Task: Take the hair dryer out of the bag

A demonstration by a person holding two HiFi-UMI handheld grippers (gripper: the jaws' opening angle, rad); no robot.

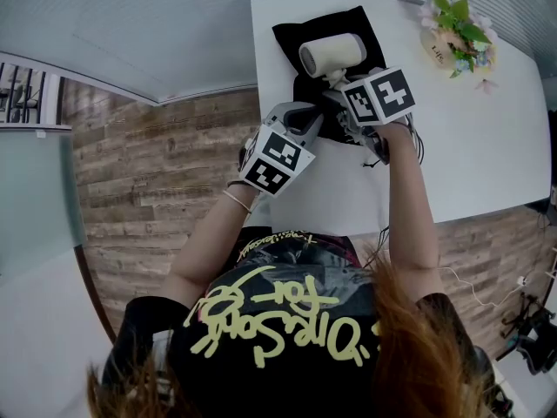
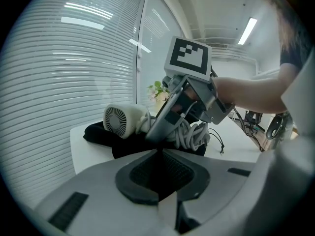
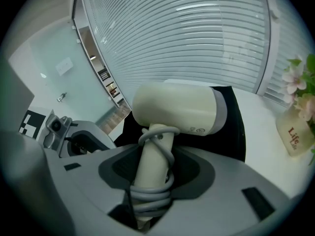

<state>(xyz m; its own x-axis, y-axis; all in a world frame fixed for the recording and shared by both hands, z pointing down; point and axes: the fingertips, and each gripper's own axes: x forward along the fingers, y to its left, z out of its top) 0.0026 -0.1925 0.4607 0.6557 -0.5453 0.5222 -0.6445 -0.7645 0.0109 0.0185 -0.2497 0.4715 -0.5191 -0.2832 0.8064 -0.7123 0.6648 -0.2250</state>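
Cream hair dryer (image 3: 172, 112), cord wound round handle, over flattened black bag (image 1: 296, 37)

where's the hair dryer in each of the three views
Head view: hair dryer at top centre, lying across the black bag.
Left gripper view: hair dryer left of centre, round grille facing the camera.
Right gripper view: hair dryer in the centre, its handle between the right gripper's jaws.
Shared landmark: the black bag under it, seen in all three views.

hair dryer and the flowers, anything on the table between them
Only the edge of the black bag under the hair dryer; past it the white table is bare up to the flowers, as the head view shows.
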